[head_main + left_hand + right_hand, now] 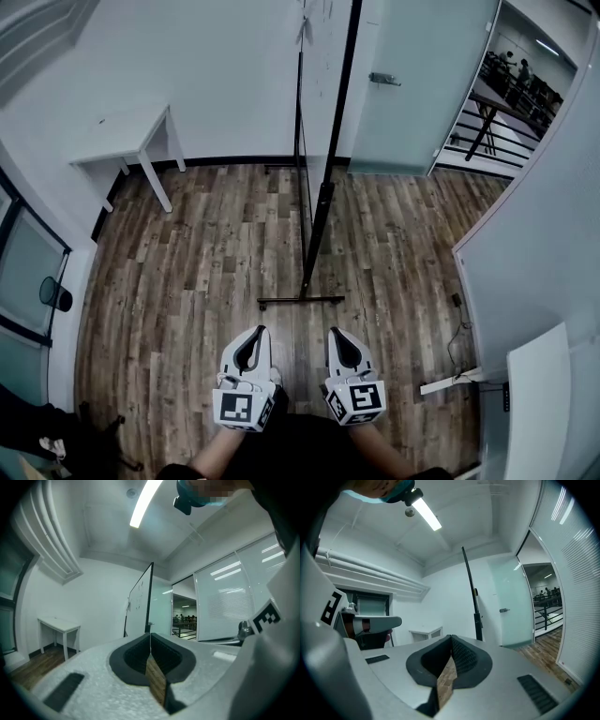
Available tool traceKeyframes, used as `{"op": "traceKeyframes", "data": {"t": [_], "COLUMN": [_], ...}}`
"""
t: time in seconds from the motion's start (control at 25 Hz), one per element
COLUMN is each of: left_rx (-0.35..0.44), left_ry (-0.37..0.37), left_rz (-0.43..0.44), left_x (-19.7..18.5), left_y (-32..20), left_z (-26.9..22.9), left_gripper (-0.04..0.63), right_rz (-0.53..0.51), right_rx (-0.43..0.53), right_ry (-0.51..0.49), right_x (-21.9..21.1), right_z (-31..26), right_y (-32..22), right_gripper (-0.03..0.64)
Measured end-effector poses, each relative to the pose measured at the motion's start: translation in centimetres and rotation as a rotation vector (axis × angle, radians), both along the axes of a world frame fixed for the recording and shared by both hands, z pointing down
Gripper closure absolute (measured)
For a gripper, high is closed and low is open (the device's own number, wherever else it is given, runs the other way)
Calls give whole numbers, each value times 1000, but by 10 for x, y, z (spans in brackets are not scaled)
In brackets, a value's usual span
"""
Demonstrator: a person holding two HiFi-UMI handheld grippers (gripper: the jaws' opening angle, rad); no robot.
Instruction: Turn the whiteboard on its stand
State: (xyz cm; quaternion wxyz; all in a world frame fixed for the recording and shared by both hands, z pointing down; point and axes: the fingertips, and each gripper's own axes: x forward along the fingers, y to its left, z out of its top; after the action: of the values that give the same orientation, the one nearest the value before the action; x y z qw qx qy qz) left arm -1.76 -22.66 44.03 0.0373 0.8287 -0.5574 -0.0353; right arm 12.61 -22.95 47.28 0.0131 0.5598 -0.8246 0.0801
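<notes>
The whiteboard (324, 94) stands edge-on to me in the middle of the room, on a black stand whose foot bar (300, 301) lies on the wood floor just ahead of both grippers. My left gripper (254, 333) and right gripper (336, 333) are held side by side, low and close to my body. Both are short of the foot bar and touch nothing. Each has its jaws shut and empty. The left gripper view shows its jaws (150, 635) meeting, with the whiteboard (139, 603) beyond. In the right gripper view the shut jaws (451, 638) point toward the whiteboard's thin black edge (471, 597).
A small white table (131, 141) stands against the far left wall. A frosted glass door (412, 84) is behind the board at right, with a railing and people beyond. A white panel (536, 403) and a floor cable (457, 328) lie at right. Wood floor surrounds the stand.
</notes>
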Motion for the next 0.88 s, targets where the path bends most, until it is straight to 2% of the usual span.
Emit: {"op": "traceKeyframes", "data": {"t": [0.24, 0.44, 0.72, 0.88], "left_rx": [-42, -49, -58, -77], "left_ry": [-8, 14, 39, 15], "left_rz": [79, 148, 180, 189], "left_x": [-5, -13, -20, -22], "left_y": [-58, -99, -133, -149], "left_z": [6, 10, 16, 24], "left_gripper": [577, 577, 577, 577], "right_rz": [43, 76, 118, 131], "right_rx": [-12, -10, -26, -20], "right_ry": [13, 34, 38, 39], "right_x": [-13, -28, -34, -32], "right_z": [1, 3, 16, 22], "right_y": [-63, -106, -147, -176], "right_gripper": [604, 604, 603, 603]}}
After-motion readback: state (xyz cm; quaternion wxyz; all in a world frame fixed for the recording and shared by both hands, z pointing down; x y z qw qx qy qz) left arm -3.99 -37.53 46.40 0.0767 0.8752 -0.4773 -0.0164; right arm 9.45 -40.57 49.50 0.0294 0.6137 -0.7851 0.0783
